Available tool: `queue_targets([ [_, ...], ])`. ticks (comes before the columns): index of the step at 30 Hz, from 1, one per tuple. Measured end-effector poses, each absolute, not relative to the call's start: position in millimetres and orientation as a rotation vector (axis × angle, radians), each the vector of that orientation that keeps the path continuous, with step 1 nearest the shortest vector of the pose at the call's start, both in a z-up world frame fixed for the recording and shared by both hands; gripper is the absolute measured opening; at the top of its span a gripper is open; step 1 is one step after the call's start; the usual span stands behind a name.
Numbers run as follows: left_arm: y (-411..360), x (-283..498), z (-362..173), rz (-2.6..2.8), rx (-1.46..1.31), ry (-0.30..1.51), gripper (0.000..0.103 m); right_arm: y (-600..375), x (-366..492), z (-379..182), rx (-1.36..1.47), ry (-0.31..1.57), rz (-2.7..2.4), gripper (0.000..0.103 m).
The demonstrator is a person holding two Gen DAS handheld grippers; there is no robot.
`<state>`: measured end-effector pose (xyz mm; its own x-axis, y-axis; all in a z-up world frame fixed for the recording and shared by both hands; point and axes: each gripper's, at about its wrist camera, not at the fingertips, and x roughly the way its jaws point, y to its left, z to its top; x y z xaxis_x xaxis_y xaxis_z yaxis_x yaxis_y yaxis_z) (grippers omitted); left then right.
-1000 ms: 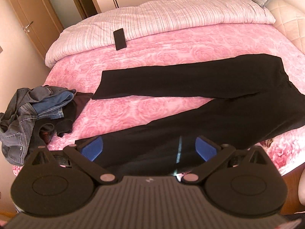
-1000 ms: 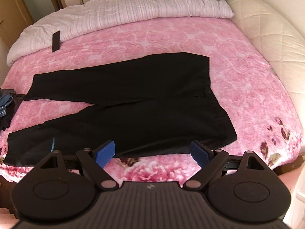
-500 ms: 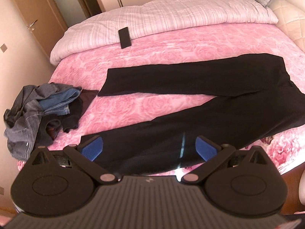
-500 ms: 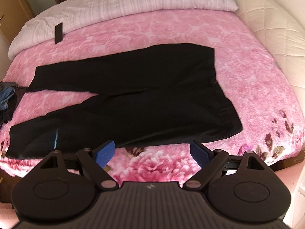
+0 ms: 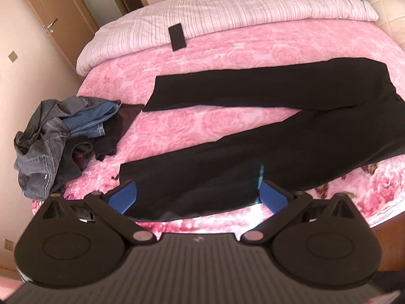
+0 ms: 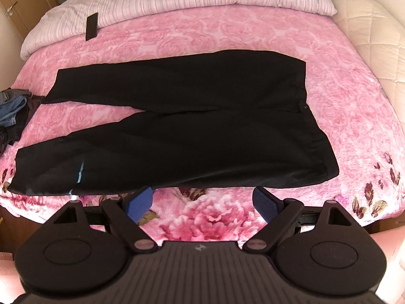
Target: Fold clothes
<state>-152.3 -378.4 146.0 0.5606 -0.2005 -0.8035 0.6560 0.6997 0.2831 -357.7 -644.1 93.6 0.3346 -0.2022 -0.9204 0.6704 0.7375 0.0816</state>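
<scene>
Black trousers lie flat, legs splayed, along the near edge of the pink bed. Both cameras have drawn back and risen since a second ago (trousers unmoved, unfolded). Left gripper and right gripper hover wide open, holding nothing.

The scene is evenly and warmly lit. Straight lines are bent towards the edges by fisheye distortion. Slight blur is seen throughout.
</scene>
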Motion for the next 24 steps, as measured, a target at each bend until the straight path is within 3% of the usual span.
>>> queue_targets([
  [12, -345, -81, 112, -0.658, 0.704, 0.803, 0.102, -604, -299, 77, 0.452, 1.102, -0.666, 0.088],
  [19, -326, -43, 66, -0.906, 0.906, 0.638, 0.102, -573, -275, 71, 0.226, 1.122, -0.734, 0.088],
  [24, -315, -44, 16, -1.061, 1.090, 0.515, 0.090, -577, -285, 44, 0.057, 1.171, -0.695, 0.088],
])
